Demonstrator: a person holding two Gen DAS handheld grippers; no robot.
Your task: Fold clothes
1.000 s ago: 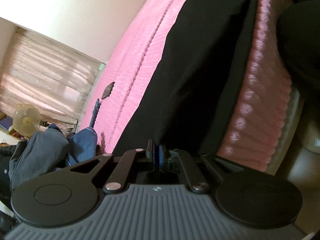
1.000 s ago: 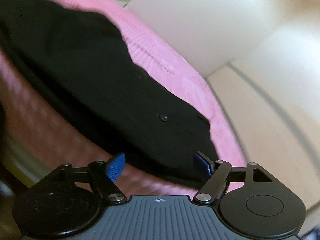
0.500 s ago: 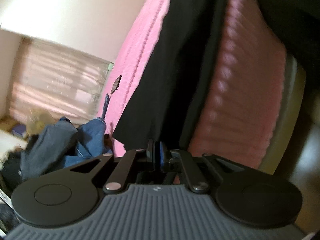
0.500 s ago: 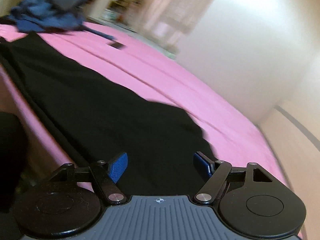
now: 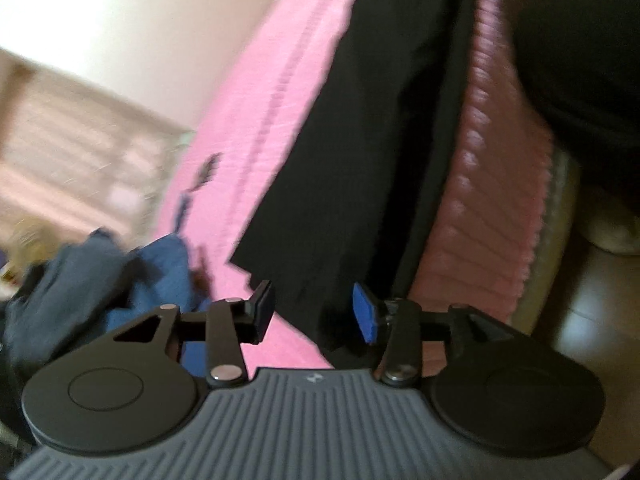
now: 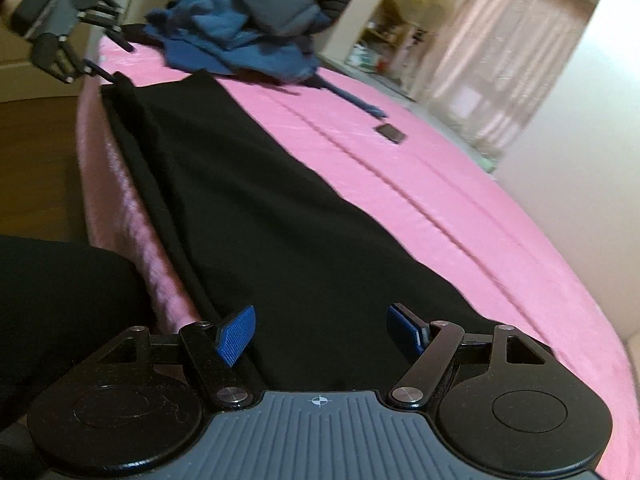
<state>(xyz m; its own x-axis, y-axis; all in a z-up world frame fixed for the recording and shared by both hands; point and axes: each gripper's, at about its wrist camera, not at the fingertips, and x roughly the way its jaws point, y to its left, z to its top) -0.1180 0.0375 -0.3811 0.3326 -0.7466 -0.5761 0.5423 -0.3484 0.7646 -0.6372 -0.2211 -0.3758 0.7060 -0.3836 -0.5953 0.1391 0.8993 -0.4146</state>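
Left wrist view. The left tool (image 5: 313, 312) is standing with its fingers apart, clamping nothing, just over the near end of the black garment (image 5: 360, 160). The garment is lying as a long narrow strip along the edge of the pink bed (image 5: 256, 140), one long side running beside the bed's ribbed flank. Blue clothes (image 5: 160, 268) are sitting heaped at the left, touching the bed cover. A pale wall and a curtained window are showing behind, blurred; wooden floor (image 5: 592, 300) is lying at the right.

Right wrist view. The right tool (image 6: 322, 332) is likewise holding its fingers apart with nothing between them, above the garment's other end (image 6: 248, 208). The left tool (image 6: 100, 68) is appearing far off at the strip's opposite end. The strip appears doubled lengthwise, judging from a layered edge; cross-folds would remain, though one moment is not settling that. A small dark flat object (image 6: 390, 133) is resting on the bed, apart from the garment. The heap (image 6: 240, 40) is waiting, apparently unfolded.
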